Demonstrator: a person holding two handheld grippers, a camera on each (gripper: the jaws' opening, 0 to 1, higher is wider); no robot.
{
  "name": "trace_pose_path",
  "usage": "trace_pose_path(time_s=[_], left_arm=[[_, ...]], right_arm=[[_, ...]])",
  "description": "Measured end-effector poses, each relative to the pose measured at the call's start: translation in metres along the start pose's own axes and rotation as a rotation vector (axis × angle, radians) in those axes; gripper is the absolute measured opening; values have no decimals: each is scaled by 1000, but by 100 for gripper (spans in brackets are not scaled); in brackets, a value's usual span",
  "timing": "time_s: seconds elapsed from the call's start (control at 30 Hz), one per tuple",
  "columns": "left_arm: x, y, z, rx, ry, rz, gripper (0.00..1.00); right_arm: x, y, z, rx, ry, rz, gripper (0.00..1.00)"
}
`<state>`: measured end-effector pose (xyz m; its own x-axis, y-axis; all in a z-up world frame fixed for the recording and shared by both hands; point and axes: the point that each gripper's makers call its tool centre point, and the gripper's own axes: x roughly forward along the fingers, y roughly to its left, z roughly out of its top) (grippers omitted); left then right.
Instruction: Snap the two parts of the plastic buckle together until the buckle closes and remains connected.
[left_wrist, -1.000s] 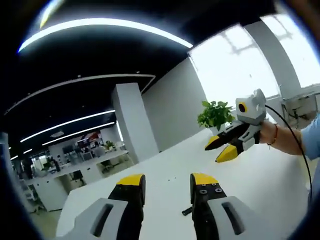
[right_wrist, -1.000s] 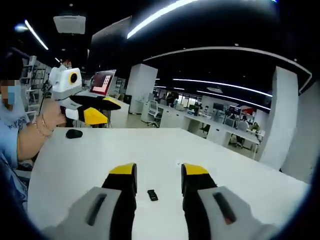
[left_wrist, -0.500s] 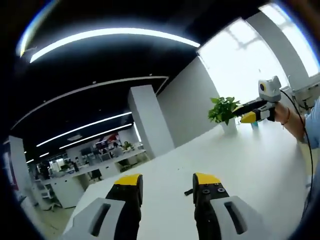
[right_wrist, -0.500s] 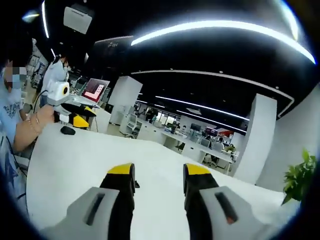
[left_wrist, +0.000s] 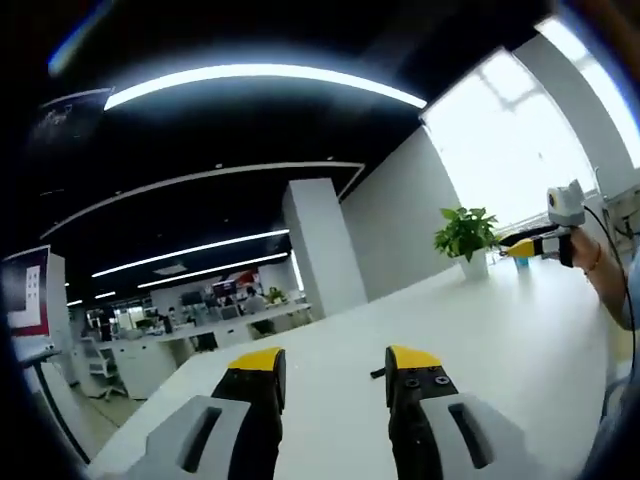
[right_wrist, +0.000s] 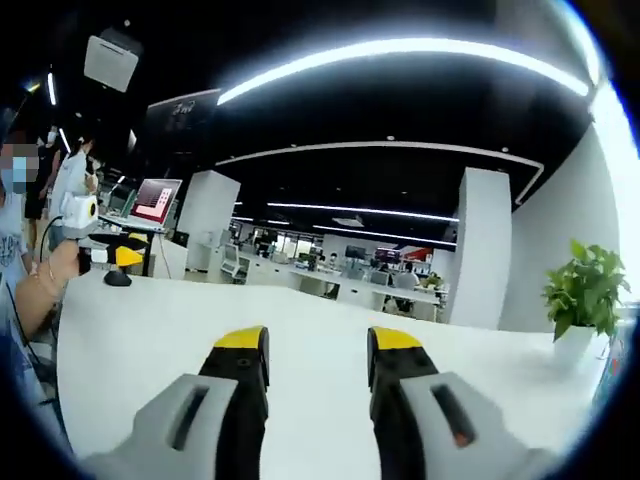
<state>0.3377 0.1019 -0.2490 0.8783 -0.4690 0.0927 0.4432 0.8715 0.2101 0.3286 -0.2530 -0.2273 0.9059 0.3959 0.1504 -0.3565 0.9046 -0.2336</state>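
Observation:
My left gripper (left_wrist: 333, 362) stands open over the white table (left_wrist: 480, 330), nothing between its yellow-tipped jaws. A small dark buckle piece (left_wrist: 377, 373) peeks out on the table just beside its right jaw. Far off at the right edge a hand holds my right gripper (left_wrist: 540, 243). In the right gripper view, my right gripper (right_wrist: 316, 342) is open too and holds nothing, over bare tabletop (right_wrist: 150, 330). At the far left of that view a hand holds the left gripper (right_wrist: 108, 255).
A potted plant (left_wrist: 465, 232) stands at the table's far end, also seen as the plant (right_wrist: 585, 290) in the right gripper view. A dark mouse (right_wrist: 117, 279) lies near the left gripper, with a lit screen (right_wrist: 152, 200) behind. Office desks fill the background.
The two grippers have drawn far apart; each looks smaller and farther in the other's view. Both views have tilted up, and the buckle piece has slipped out of the right gripper view.

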Motion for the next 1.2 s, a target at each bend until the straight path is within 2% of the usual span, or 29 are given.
trace_pose_path(time_s=[0.1,0.2,0.27,0.3,0.33,0.37,0.47,0.67,0.93,1.2], left_arm=[[3,5,-15,-5,-13,13,39],[6,5,-17,-34,-47,1,39],[6,3,-18,-25,-40,-12,39],[8,8,-15,4,-98,26,38],[10,7,-21,-6,-80,24,38],[8,4,-35,-8,17,4,38],[9,4,-30,71,-7,31,38],[3,3,-32,11,-14,17,38],[3,-3,-33,89,11,19,38],[4,-2,-39,95,46,18,39]], right_arm=[[-8,-11,-18,-2,1,-76,39],[-12,-22,-30,-5,14,-131,37],[-15,-27,-36,-12,25,-157,37],[-17,-29,-39,-16,38,-163,37],[-20,-31,-39,-13,31,-179,37],[-20,-32,-39,-9,31,-181,37],[-21,-31,-38,-8,32,-189,37],[-24,-28,-40,-69,60,-204,36],[-25,-24,-42,-104,81,-193,35],[-26,-19,-40,-165,99,-183,35]])
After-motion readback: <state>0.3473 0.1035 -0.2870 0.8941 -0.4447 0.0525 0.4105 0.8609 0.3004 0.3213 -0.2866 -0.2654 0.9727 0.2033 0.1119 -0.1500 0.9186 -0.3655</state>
